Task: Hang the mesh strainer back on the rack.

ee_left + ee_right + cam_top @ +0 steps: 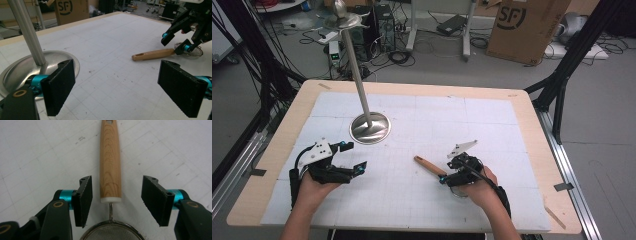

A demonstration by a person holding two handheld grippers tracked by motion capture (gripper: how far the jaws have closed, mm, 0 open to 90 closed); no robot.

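Note:
A small strainer lies flat on the white mat, its wooden handle (pixel 429 166) (pixel 153 54) (pixel 110 162) pointing away toward the stand. The wire mesh bowl (pixel 112 233) sits just under my right gripper. My right gripper (pixel 446 175) (pixel 116 188) (pixel 174 43) points down over the handle's lower end, one jaw on each side with a gap to the wood, open. My left gripper (pixel 355 156) (pixel 115 82) hovers low at the mat's left, open with nothing between its jaws, close to the stand's round base (pixel 370 128) (pixel 15 72).
A slanted metal pole (pixel 357 70) rises from the round base at the mat's middle back. The wooden table rim (pixel 532 115) frames the white mat. On the floor beyond stand a cardboard box (pixel 524 25), cables and black frame legs.

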